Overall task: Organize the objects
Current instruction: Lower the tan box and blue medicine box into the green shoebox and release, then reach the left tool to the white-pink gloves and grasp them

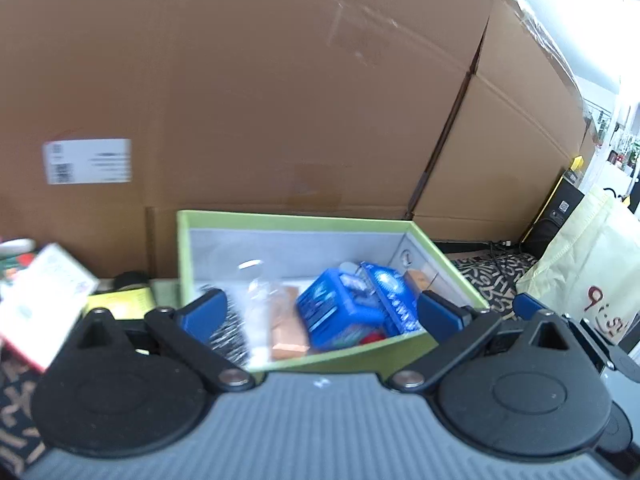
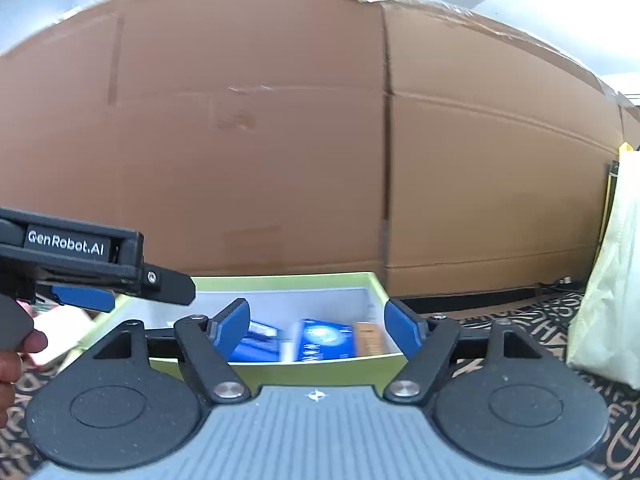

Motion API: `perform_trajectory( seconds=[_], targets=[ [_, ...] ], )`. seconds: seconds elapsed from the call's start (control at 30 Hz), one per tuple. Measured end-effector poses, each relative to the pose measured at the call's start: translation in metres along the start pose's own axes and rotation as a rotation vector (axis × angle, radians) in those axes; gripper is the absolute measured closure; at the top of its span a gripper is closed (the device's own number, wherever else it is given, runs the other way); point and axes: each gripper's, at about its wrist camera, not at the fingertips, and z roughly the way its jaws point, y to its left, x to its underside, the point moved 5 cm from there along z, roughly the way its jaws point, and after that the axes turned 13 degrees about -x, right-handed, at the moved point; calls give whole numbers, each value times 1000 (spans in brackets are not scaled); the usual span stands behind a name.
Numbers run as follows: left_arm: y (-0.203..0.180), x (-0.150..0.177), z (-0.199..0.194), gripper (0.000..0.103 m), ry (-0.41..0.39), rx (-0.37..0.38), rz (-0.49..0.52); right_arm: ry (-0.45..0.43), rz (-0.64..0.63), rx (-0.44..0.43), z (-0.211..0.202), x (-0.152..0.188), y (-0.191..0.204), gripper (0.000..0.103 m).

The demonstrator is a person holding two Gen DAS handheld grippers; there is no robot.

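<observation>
A green open box [image 1: 304,218] with a grey lining stands on the patterned cloth in front of big cardboard cartons. It holds blue packets [image 1: 344,312], a tan flat pack [image 1: 286,328], a clear plastic item [image 1: 260,292] and a black-and-white brush-like item [image 1: 230,332]. My left gripper [image 1: 320,312] is open and empty, held over the box's near edge. In the right wrist view the same box [image 2: 288,280] and blue packets [image 2: 326,338] show. My right gripper [image 2: 318,322] is open and empty above the box's near rim. The left gripper [image 2: 80,258] reaches in from the left.
Large cardboard cartons [image 1: 280,100] wall off the back. A white and pink packet [image 1: 40,300] and a yellow item [image 1: 120,302] lie left of the box. A cream bag [image 1: 588,264] stands at right, also seen in the right wrist view [image 2: 612,300]. Patterned cloth [image 2: 532,320] covers the surface.
</observation>
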Motion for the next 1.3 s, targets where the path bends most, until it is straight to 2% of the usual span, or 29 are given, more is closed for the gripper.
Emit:
perform_trajectory(
  seconds=[0.3, 0.47, 0.67, 0.87, 1.03, 1.13, 1.3],
  targets=[
    [58, 43, -47, 0, -15, -179, 40, 46, 19, -153, -23, 27, 74, 21],
    [108, 72, -55, 0, 45, -262, -39, 119, 51, -237, -22, 48, 107, 21],
    [166, 97, -62, 0, 87, -372, -116, 222, 70, -306, 3, 72, 136, 21],
    [202, 98, -66, 0, 80, -440, -115, 263, 55, -341, 18, 77, 159, 21],
    [228, 78, -52, 0, 53, -472, -108, 267, 42, -370, 19, 74, 176, 22],
    [241, 69, -35, 8, 67, -467, -123, 271, 26, -388, 20, 72, 186, 22],
    [258, 62, -3, 29, 106, -485, -122, 277, 5, -414, 24, 69, 202, 22]
  ],
)
